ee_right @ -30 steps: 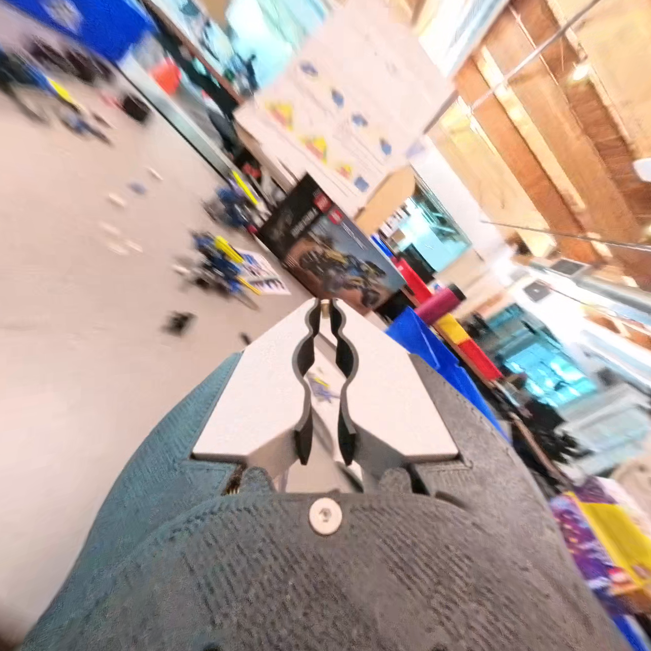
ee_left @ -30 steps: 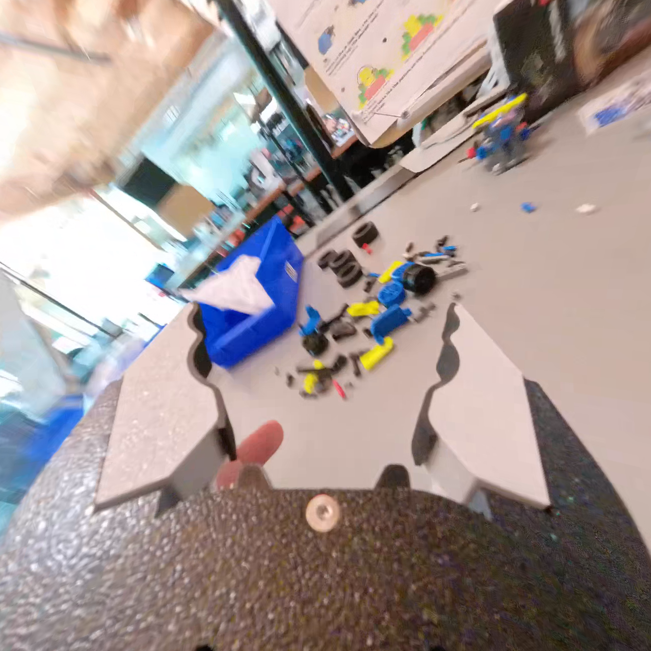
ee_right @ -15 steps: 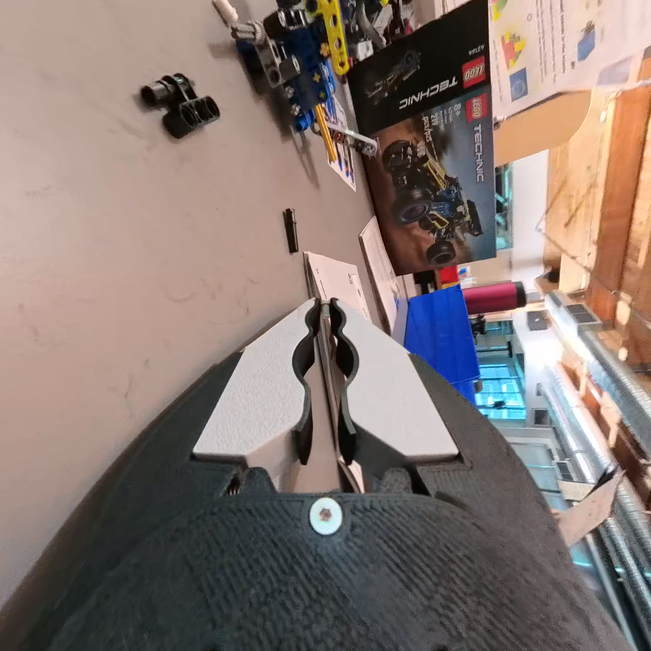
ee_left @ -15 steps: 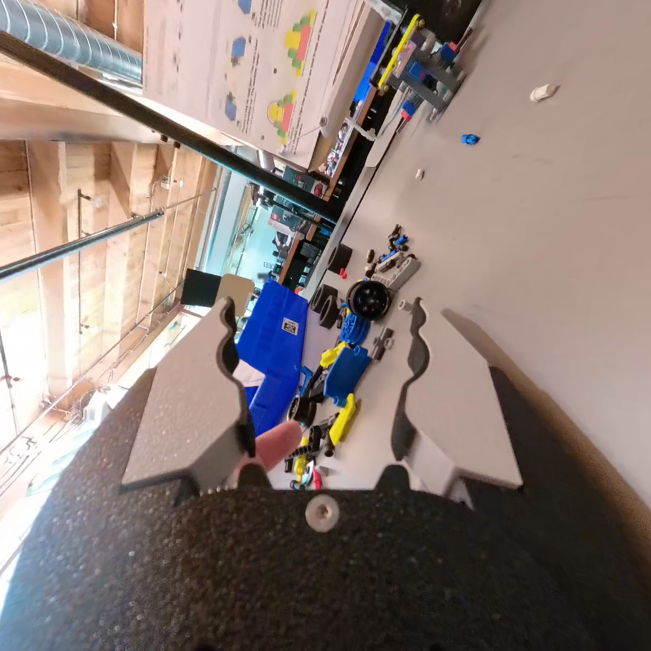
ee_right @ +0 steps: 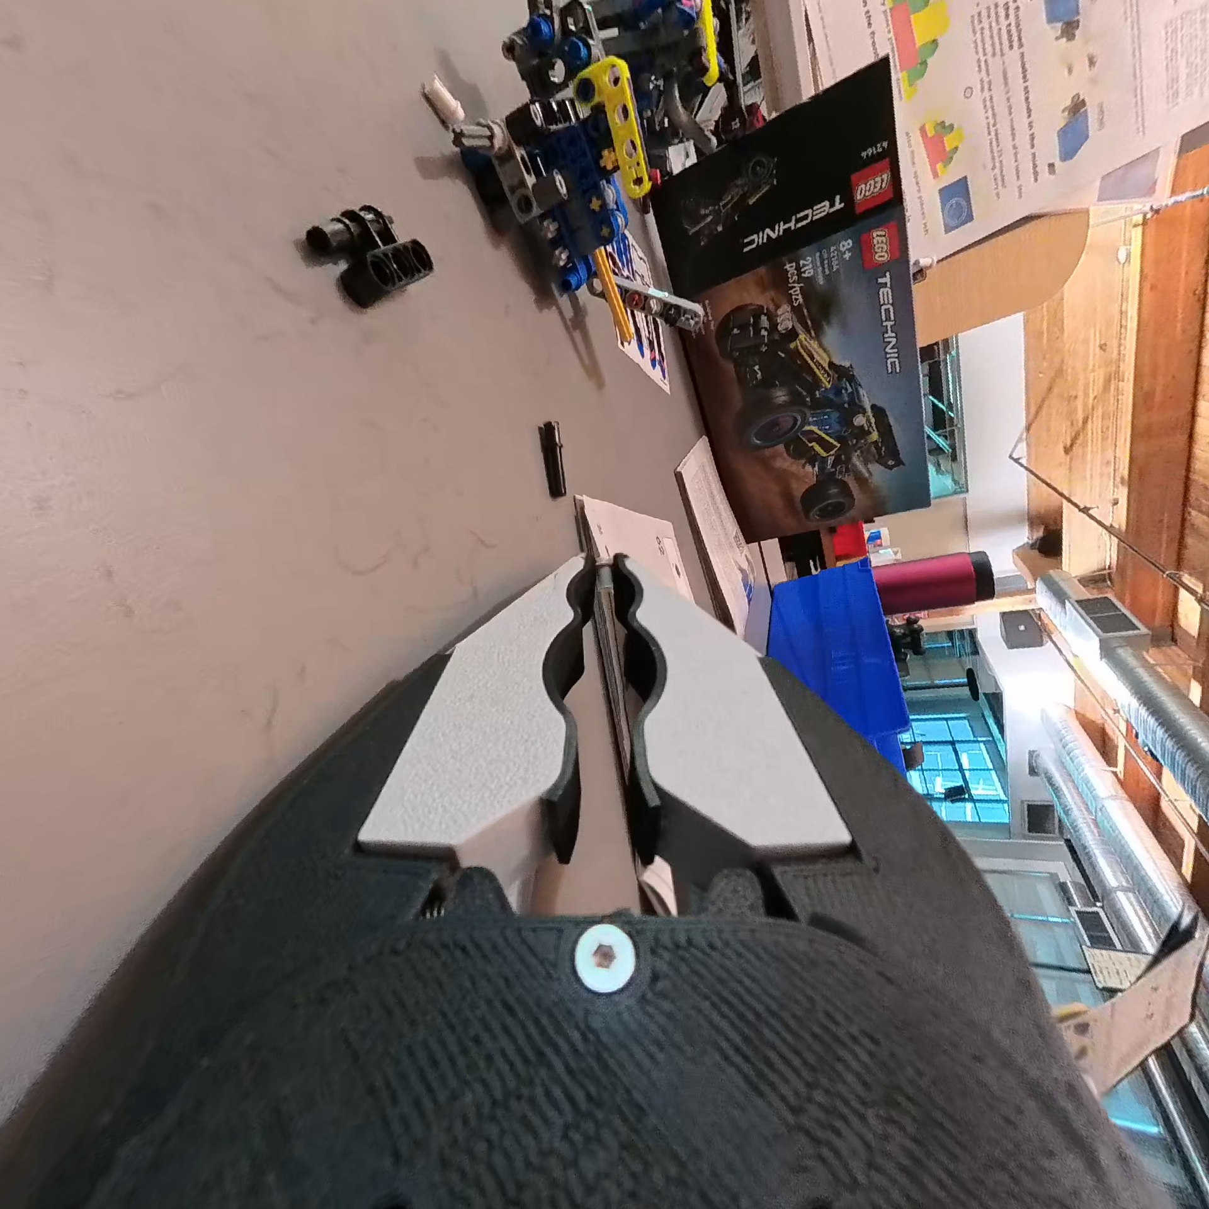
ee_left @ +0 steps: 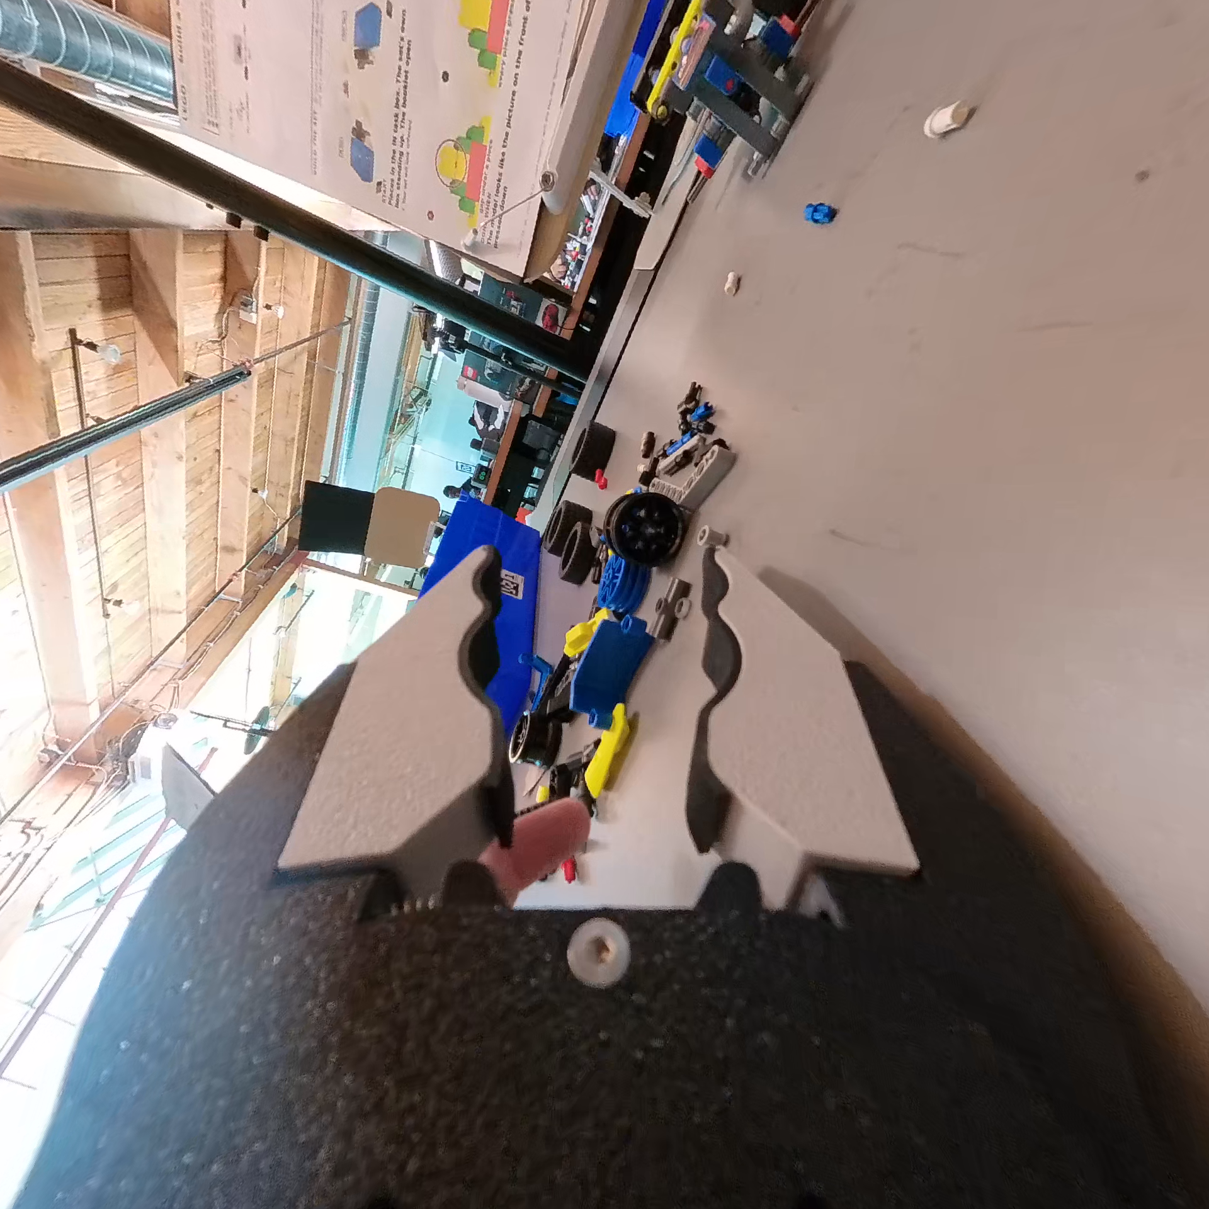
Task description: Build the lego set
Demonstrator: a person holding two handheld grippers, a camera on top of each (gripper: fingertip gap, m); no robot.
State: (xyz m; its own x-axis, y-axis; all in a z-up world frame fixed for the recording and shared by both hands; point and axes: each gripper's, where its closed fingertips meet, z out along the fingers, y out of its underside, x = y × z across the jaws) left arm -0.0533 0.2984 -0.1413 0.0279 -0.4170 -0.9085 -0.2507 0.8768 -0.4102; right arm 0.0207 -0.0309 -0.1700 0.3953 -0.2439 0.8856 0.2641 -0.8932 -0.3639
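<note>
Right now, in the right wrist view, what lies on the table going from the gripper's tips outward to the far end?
Right gripper → black pin → black connector → half-built model. The booklet beside the tips overlaps them, so I leave it out.

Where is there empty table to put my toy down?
The table is bare between the black connector piece and the right tongs, and also between the small blue piece and the black wheel. It is crowded in the heap of loose pieces around the blue panel.
</note>
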